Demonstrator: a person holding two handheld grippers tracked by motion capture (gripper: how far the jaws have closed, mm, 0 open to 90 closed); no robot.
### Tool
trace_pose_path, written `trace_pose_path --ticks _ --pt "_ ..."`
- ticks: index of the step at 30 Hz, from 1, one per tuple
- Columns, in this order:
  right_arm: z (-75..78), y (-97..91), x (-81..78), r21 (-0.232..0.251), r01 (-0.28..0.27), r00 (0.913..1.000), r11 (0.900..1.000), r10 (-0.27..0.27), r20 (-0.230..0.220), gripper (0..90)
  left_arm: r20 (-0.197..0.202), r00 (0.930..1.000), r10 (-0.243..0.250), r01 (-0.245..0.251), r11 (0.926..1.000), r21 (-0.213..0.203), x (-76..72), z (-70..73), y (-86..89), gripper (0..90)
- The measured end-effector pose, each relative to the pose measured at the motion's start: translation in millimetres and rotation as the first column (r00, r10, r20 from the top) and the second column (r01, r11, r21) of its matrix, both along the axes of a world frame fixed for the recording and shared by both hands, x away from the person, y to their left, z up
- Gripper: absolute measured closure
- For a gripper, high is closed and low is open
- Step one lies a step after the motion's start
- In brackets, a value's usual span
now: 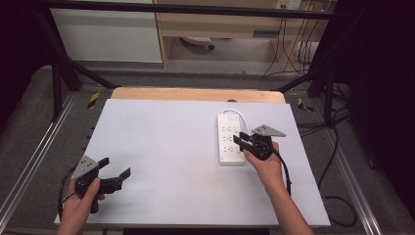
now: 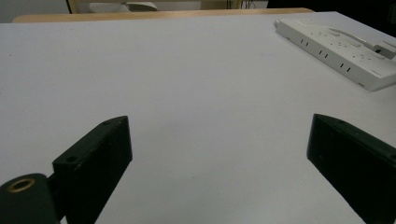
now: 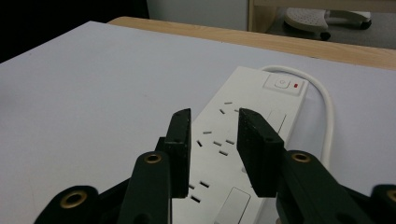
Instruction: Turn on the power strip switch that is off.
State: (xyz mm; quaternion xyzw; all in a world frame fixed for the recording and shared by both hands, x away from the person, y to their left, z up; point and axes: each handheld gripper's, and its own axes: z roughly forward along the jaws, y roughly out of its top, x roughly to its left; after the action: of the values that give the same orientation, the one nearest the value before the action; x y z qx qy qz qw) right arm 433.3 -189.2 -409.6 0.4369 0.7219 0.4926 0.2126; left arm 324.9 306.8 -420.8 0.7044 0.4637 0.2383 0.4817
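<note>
Over power strip, right gripper fingers slightly apart, holding nothing.

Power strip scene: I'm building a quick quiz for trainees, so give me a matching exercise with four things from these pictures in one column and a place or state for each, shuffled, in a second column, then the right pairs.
Column one:
1. power strip
2. left gripper
3. right gripper
4. red indicator light

Column two:
A. jaws wide apart over bare table, nothing between them
B. beside the switch at the strip's far end
C. lies flat, white, on the table's right part
D. jaws narrowly apart, hovering over the sockets

Pairs: 1-C, 2-A, 3-D, 4-B
</note>
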Motion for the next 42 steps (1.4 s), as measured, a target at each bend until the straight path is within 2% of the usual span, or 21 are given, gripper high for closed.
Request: trace_pose_path --ticks 4,8,12,16,23,27,31,33,42 --pt "2.7 -0.2 -0.8 0.009 -0.002 1.0 1.0 0.002 -0.001 58.1 0.0 1.0 0.0 0.0 1.0 0.0 -0.1 0.0 0.1 6.5" --pt "6.0 -1.1 -0.6 0.031 0.011 0.9997 0.9995 -0.01 -0.022 40.5 0.0 1.0 0.0 0.0 1.0 0.0 0.0 -0.1 0.1 6.6" --pt "9.1 -3.7 -0.3 0.051 0.016 0.9991 0.9986 -0.014 -0.039 30.2 0.0 1.0 0.0 0.0 1.0 0.0 0.0 -0.1 0.0 6.5" --pt "12.7 -5.1 -1.1 0.052 0.012 0.9992 0.9986 -0.01 -0.038 20.9 -0.001 1.0 0.0 0.0 1.0 0.0 -0.1 -0.2 0.0 6.5" --pt "19.6 -7.3 -3.3 0.042 0.035 0.999 0.9985 -0.033 -0.031 5.4 -0.001 1.0 0.0 0.0 1.0 0.0 -0.2 -0.2 0.1 6.5" --pt "23.6 -10.9 -5.4 0.041 0.04 0.9991 0.9983 -0.04 -0.013 3.1 -0.002 1.0 0.0 0.0 1.0 0.0 -0.2 -0.2 0.2 6.5" --pt "27.4 -16.2 -8.4 0.06 0.053 0.9985 0.9968 -0.054 0.003 3.6 -0.002 1.0 0.001 -0.001 1.0 -0.001 -0.3 -0.3 0.2 6.5" --pt "29.2 -20.0 -10.1 0.06 0.072 0.9972 0.9956 -0.073 0.018 4.0 -0.002 1.0 0.001 -0.001 1.0 -0.001 -0.3 -0.3 0.2 6.5" --pt "33.3 -49.2 -24.0 0.076 0.094 0.9934 0.9927 -0.099 0.059 5.9 -0.005 1.0 0.004 -0.004 1.0 -0.004 -0.1 -0.6 0.2 6.5"
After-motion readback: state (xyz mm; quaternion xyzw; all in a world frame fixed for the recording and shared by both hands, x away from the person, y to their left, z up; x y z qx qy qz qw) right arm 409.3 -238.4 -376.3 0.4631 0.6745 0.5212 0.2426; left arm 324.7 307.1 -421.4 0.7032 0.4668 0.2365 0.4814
